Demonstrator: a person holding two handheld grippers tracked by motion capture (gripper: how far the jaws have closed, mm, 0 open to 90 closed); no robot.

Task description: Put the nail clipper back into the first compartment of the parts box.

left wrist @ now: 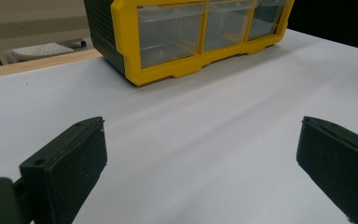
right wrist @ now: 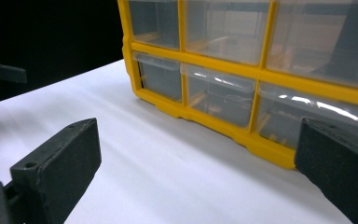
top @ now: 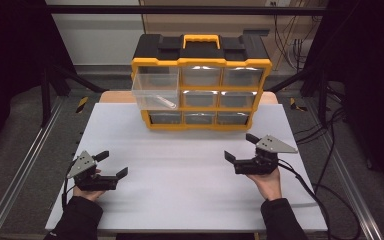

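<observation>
Yellow drawer cabinet (top: 201, 82) stands at twelve o'clock on the bench (top: 180, 190); high view alone reveals its top-left drawer (top: 155, 89) pulled out. Left tool (top: 111, 165) and right tool (top: 240, 147) spread, empty.

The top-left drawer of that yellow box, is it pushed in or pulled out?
Pulled out. The top-left drawer juts forward from the organizer, hanging over the row below, while the other drawers sit flush.

High view: above near edge, looking forward-down over whole table (top: 190, 200). Both gripper views: low, near tabletop, facing drawer cabinet (top: 200, 82); shared: its lower drawers
</observation>
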